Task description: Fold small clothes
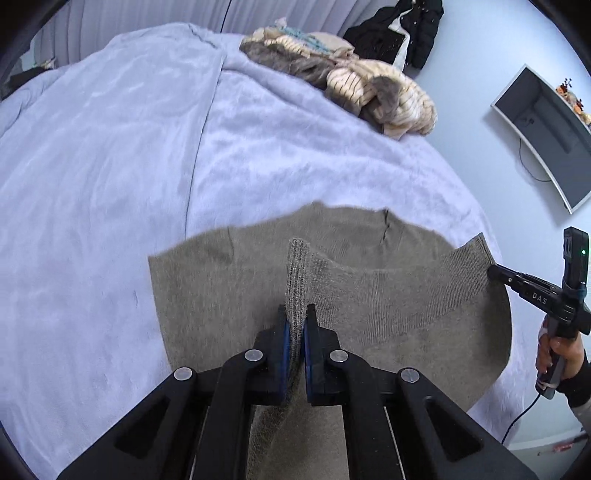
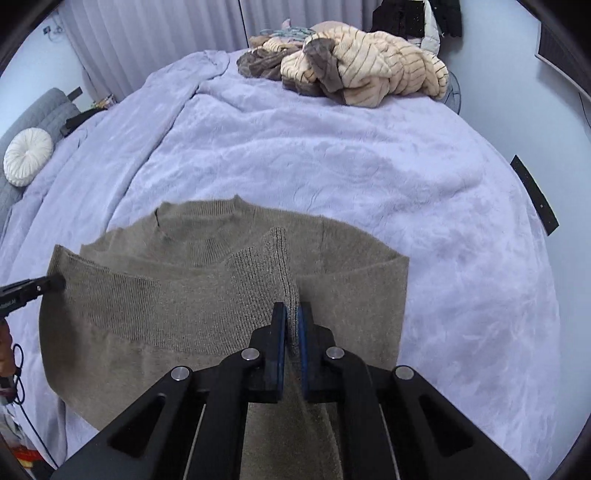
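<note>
Left tongs (image 1: pixel 295 325) and right tongs (image 2: pixel 291 321) are each clamped on the ribbed hem of the taupe sweater (image 1: pixel 229 280). Hem is held raised; the neckline end is spread on the lilac blanket (image 1: pixel 110 147).

I see home bedroom. Bed with lilac plush blanket (image 2: pixel 332 155) fills centre of both views. Heap of striped clothes (image 2: pixel 362 70) at top of frame. Pleated curtain (image 2: pixel 147 37) upper left, round white cushion (image 2: pixel 27 156) on grey headboard at left edge. Dark coat (image 1: pixel 399 33) hanging top right, wall screen (image 1: pixel 546 136) far right.
</note>
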The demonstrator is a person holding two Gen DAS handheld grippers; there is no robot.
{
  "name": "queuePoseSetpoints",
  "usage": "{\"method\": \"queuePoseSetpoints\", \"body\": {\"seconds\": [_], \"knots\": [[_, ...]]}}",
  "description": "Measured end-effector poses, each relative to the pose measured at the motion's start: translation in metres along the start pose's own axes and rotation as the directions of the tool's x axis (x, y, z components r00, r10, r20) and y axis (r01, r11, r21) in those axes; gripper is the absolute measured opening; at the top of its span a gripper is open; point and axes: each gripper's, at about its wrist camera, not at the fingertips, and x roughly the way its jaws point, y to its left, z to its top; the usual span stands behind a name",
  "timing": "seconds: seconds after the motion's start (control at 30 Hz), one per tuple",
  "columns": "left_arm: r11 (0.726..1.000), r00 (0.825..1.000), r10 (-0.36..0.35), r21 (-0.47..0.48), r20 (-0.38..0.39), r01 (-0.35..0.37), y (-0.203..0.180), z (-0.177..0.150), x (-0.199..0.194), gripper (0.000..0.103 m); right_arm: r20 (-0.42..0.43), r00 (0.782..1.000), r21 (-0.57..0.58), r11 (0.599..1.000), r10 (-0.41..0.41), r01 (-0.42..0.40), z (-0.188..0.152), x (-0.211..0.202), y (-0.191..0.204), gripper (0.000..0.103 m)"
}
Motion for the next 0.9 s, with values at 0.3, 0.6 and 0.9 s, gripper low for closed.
{"method": "queuePoseSetpoints", "body": {"seconds": [0.3, 0.6, 0.9], "knots": [[0.996, 0.998, 0.054, -0.069, 0.028, -0.052, 0.021, 0.040, 0.046, 0.007, -0.007, 0.999, 0.003, 0.999, -0.034, 0.034, 0.049, 0.047, -0.014, 0.007], [0.980, 0.983, 0.175, -0.085, -0.051, -0.179, 0.040, 0.028, 0.103, 0.007, -0.111, 0.994, 0.095, 0.995, -0.018, 0.029, 0.038, 0.116, -0.034, 0.007], [0.943, 0.956, 0.290, -0.159, -0.048, -0.294, 0.068, 0.020, 0.074, 0.071, -0.122, 0.985, 0.228, 0.963, -0.120, 0.146, 0.032, 0.104, -0.070, 0.018]]}}
